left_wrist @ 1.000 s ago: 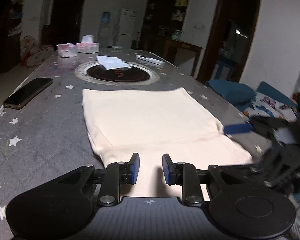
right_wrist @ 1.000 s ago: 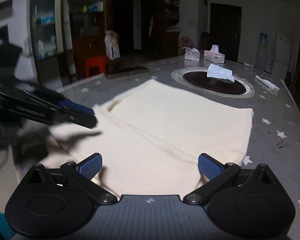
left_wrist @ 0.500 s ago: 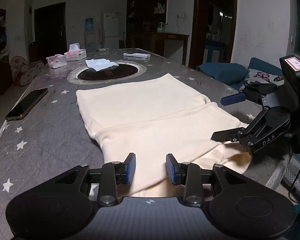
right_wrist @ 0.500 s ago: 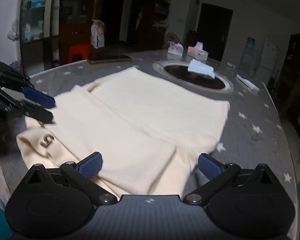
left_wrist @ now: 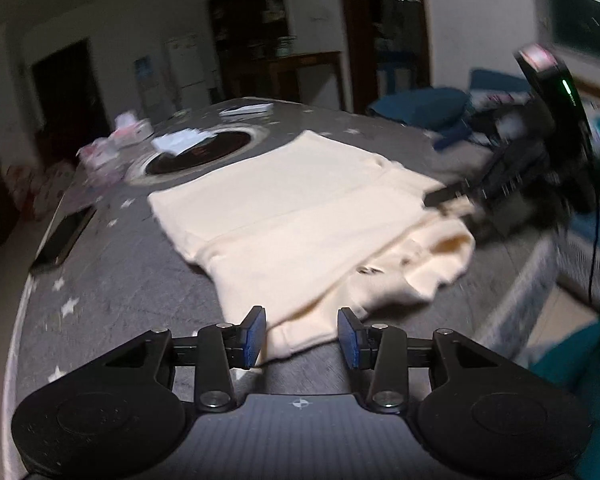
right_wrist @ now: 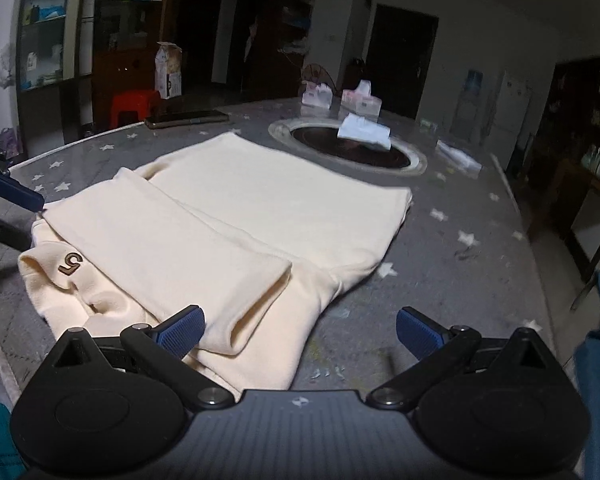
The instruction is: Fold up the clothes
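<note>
Garment blurred, near edge partly hidden

Ahead of the right gripper, whose body is black with ribbed blue pads, lies a plain cream garment bearing a brown figure 5 on its left near corner, on a grey tablecloth scattered with white stars. Beyond the garment a dark round inset with a pale ring holds a white tissue, and behind it stand two pink-and-white tissue boxes. Ahead and left of the black, blue-padded left gripper lies a dark phone; teal sleeves show to its right.
</note>
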Demonstrator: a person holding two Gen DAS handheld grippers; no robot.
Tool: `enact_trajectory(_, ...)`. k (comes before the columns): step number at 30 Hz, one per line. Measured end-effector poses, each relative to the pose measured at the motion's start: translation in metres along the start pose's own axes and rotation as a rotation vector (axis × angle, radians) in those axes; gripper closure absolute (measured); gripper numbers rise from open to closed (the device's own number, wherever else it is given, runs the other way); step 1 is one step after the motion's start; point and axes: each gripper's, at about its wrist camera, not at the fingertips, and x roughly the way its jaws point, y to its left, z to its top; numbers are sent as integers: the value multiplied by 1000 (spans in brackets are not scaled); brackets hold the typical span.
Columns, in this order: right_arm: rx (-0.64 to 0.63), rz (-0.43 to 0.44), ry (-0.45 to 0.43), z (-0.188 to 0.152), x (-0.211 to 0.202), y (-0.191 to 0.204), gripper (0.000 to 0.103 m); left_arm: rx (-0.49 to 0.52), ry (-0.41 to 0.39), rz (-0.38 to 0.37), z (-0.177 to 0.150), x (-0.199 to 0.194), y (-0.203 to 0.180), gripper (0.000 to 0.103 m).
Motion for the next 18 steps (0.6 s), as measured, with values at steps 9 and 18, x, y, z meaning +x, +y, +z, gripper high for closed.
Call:
enact_trajectory(9,-172,66,-13,4,-27,17,0,201,-55,-42,-1,10,-29,60)
enact_trajectory(18,-408,199,3,-1,-35,51,0,187,-105,-74,8,15,-26,93)
